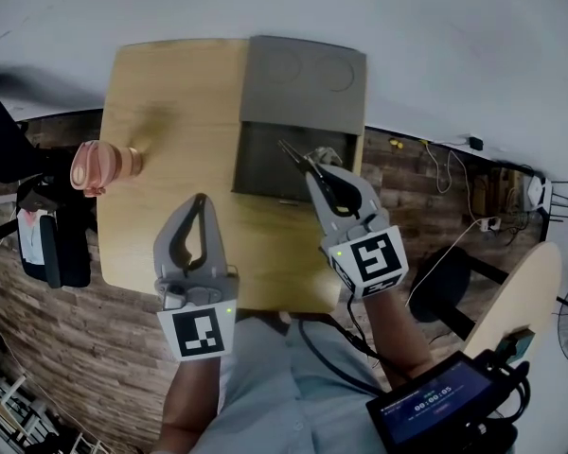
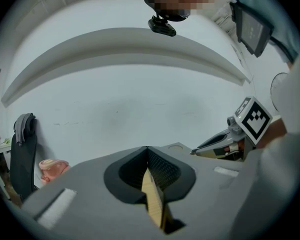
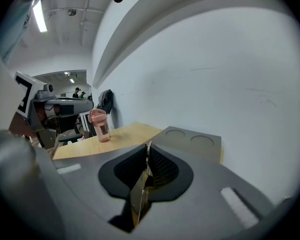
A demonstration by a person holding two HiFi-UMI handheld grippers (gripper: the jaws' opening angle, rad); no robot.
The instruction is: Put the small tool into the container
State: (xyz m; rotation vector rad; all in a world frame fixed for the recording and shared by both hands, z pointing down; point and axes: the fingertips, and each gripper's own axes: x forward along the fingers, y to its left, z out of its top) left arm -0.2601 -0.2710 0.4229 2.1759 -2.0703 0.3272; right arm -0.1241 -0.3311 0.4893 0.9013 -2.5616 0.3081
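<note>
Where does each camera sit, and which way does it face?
Head view: on the person's head, looking steeply down at the wooden table, the gray container, forearms, the left gripper and the right gripper, which holds the small tool.
Left gripper view: on the left gripper, looking along its shut jaws toward a white wall; the right gripper shows at right.
Right gripper view: on the right gripper, looking along its jaws across the table; the left gripper shows at left.
Shared: all three show the pink bottle.

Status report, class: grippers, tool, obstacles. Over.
Left gripper shut, empty. Right gripper shut on small tool over open container. Cup well aside, nothing blocking.
</note>
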